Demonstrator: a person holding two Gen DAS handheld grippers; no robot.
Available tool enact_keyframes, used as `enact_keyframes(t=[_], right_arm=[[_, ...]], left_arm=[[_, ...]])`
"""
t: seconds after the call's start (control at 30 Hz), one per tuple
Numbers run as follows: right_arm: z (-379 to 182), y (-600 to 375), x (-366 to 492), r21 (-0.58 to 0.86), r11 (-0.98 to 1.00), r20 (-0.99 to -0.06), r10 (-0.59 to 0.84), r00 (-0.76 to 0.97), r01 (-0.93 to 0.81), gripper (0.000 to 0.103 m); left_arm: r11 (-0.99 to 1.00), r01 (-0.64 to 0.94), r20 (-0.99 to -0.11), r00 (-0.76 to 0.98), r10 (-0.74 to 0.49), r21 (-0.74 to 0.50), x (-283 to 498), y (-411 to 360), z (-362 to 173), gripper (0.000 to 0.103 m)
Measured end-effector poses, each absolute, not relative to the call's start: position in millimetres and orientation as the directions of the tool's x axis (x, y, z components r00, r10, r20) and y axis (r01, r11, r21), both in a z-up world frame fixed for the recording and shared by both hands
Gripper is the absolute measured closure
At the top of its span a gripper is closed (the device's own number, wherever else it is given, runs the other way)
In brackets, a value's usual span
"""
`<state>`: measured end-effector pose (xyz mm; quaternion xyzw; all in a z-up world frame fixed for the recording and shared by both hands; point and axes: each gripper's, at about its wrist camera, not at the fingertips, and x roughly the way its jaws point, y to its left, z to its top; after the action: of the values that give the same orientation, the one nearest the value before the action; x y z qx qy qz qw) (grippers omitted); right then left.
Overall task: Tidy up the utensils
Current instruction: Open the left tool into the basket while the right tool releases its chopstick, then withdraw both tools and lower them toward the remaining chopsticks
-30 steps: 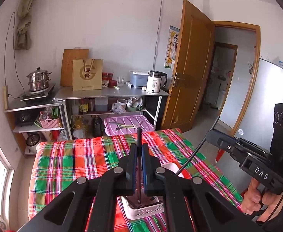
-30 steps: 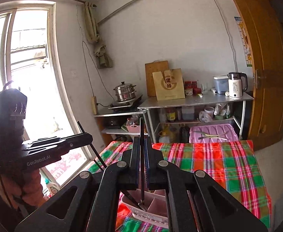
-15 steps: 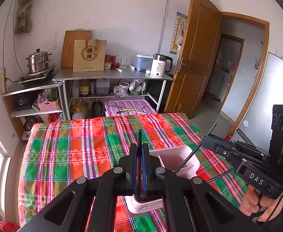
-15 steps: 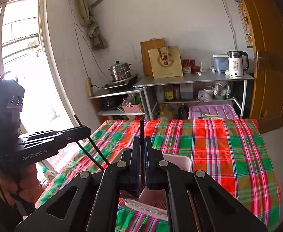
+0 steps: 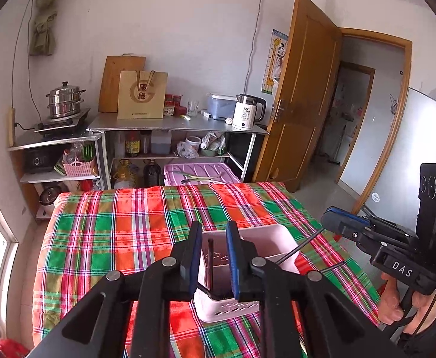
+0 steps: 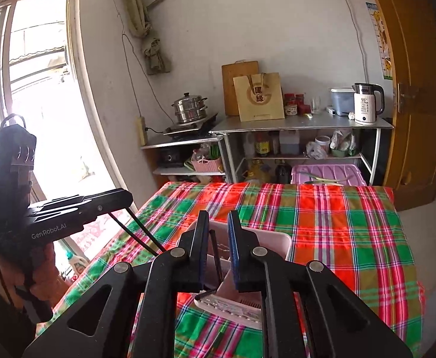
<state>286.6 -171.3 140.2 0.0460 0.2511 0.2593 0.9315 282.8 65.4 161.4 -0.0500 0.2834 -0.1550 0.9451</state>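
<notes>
Dropping chopsticks into the holder, both grippers releasing.

My left gripper [image 5: 213,256] and right gripper [image 6: 218,249] have just been opening; each has a dark chopstick [image 5: 210,264] between its parted pads, apparently loose and standing in the white utensil holder [image 5: 273,238] on the plaid tablecloth [image 5: 128,223]. Next, I judge, I lift straight up, clear of the holder's rim. Beyond it the table lies free to its far edge, the shelving [image 5: 170,128] well apart.

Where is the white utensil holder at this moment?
In both wrist views the white utensil holder stands on the plaid tablecloth at the near end of the table, just beyond both tools' tips, with dark chopsticks standing inside.
</notes>
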Motion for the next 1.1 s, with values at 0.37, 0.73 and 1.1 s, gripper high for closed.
enact_keyframes(t=[0.37, 0.73, 1.1], right_arm=[[147.1, -201.9, 218.5, 0.201, 0.863, -0.396, 0.504, 0.767, -0.464, 0.089], [117.0, -224.9, 161.5, 0.229, 0.852, -0.401, 0.524, 0.752, -0.472, 0.088], [73.4, -224.7, 155.3, 0.276, 0.845, -0.475, 0.534, 0.699, -0.458, 0.088]], left_arm=[[0.950, 0.262, -0.459, 0.832, -0.311, -0.169, 200.5, 69.3, 164.2, 0.085], [0.949, 0.277, -0.498, 0.808, -0.315, -0.151, 130.9, 59.1, 111.0, 0.085], [0.956, 0.249, -0.590, 0.753, -0.292, -0.155, 114.0, 59.8, 58.6, 0.085]])
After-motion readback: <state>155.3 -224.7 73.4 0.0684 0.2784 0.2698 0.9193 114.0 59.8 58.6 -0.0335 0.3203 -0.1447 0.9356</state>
